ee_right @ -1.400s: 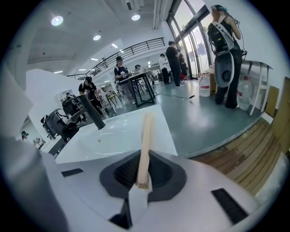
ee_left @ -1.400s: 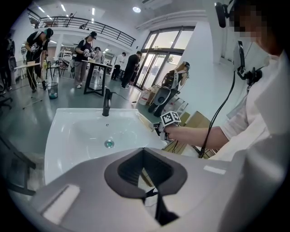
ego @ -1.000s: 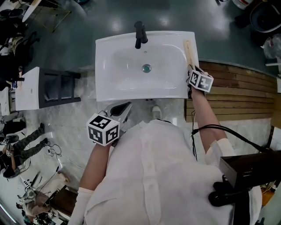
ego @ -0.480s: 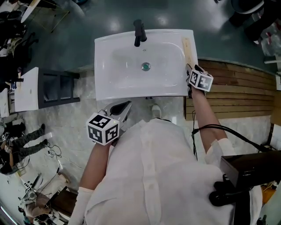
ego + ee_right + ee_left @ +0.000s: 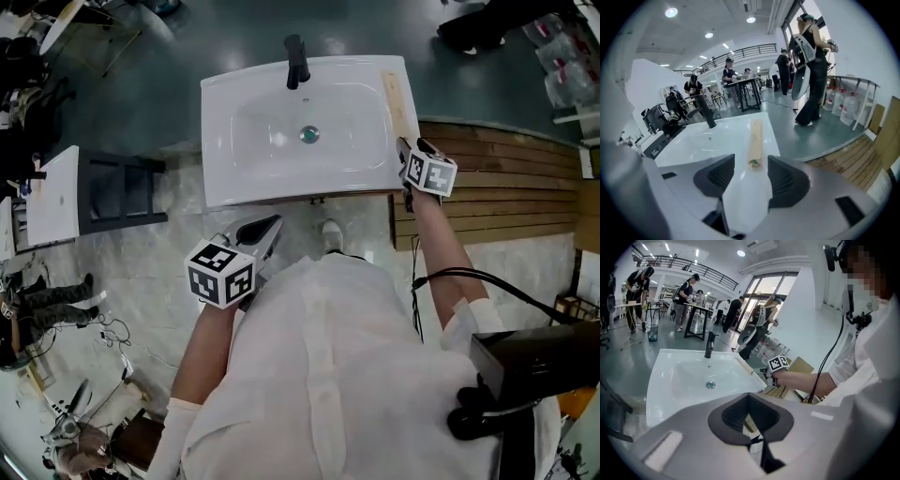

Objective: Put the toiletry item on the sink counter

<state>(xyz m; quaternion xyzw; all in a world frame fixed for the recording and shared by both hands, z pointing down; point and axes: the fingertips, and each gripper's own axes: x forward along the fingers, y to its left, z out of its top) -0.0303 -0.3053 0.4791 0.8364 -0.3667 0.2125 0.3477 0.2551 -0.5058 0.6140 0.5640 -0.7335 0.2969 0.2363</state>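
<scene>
Right gripper view looks along the right gripper (image 5: 751, 164), whose jaws are opening and stand wide apart. The near end of the toiletry item (image 5: 755, 140) lies on the counter just ahead of the gap between them, and neither pad presses on it. It is a long, slim tan packet with a small green tip at its near end. It lies flat along the right edge of the white sink counter (image 5: 693, 145), running from near the front right corner toward the back.

Beside the packet is the basin, with the drain (image 5: 309, 134) at its middle. A black faucet (image 5: 707, 115) stands upright at the middle of the counter's back edge.

In the head view the left gripper (image 5: 265, 230) hangs in front of the counter's front edge, well apart from the packet. Its jaws are together with nothing between them.

Right of the counter lies wooden decking (image 5: 497, 187), and left of it stands a dark rack (image 5: 117, 187). A black cable (image 5: 469, 277) runs across the person's right arm, over the white shirt (image 5: 328, 375). Both gripper views show several people (image 5: 813, 61) standing around tables in the hall behind the sink.
</scene>
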